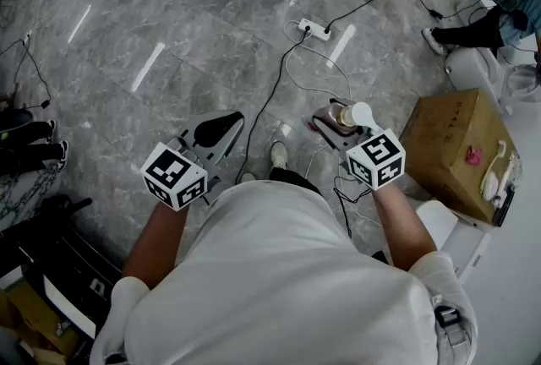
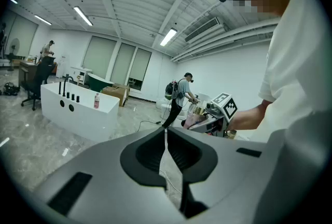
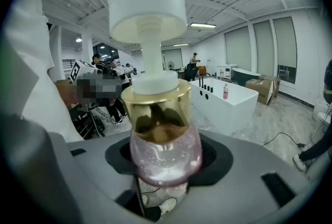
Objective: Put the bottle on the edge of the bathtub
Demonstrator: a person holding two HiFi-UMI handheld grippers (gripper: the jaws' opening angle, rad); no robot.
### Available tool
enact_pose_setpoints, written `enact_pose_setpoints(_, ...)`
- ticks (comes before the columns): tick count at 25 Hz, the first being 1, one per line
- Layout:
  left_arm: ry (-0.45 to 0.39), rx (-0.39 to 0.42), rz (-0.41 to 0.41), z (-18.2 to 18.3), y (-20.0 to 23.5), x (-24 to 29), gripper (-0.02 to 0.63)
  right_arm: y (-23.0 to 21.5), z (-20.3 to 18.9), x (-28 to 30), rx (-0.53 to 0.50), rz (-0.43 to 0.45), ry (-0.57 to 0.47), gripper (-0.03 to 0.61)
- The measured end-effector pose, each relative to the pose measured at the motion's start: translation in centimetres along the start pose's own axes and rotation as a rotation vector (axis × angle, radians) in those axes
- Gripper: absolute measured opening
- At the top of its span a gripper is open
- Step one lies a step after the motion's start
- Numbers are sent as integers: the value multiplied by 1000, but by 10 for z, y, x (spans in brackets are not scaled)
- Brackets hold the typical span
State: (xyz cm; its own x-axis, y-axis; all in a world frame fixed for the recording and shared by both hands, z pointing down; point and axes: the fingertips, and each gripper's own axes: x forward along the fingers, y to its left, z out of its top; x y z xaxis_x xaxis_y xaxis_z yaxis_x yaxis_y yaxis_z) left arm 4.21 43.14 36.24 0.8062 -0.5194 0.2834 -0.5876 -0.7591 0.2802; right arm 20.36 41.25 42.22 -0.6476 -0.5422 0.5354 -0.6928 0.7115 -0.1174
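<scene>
1. While the right gripper (image 3: pixel 165 168) pinches the bottle (image 3: pixel 163 137) by its pink glittery body, the gold collar and white pump head stand upright above the jaws.
2. The left gripper (image 2: pixel 166 151) carries nothing; its jaws are pressed together.
3. Both are held above the grey marble floor (image 1: pixel 169 34), well apart from the white bathtub (image 3: pixel 231 103).
4. A small pink bottle (image 3: pixel 225 91) and black taps (image 3: pixel 206 84) stand on the bathtub's edge.
5. A power strip (image 1: pixel 314 29) and trailing cables (image 1: pixel 270 97) lie on the floor between the person and the bathtub.
6. A cardboard box (image 1: pixel 456 148) sits to the right, and another person (image 2: pixel 179 97) stands beyond the grippers.
</scene>
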Motion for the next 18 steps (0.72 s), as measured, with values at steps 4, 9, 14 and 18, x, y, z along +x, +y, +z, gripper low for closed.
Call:
enact_pose_setpoints(4, 12, -10, -15, -23, -8, -25, 28, 25, -6, 0, 20, -4, -6, 224)
enact_pose_setpoints(9, 38, -18, -18, -40, -6, -28, 28, 36, -11, 9, 20, 19, 3, 224)
enact_pose_setpoints(14, 61, -18, -5, -30, -1, -4, 28, 18, 0, 26, 48, 89, 5, 224)
enact_pose_setpoints(18, 35, -21, 23, -11, 6, 19, 28, -9, 16, 38, -8, 119, 4, 224)
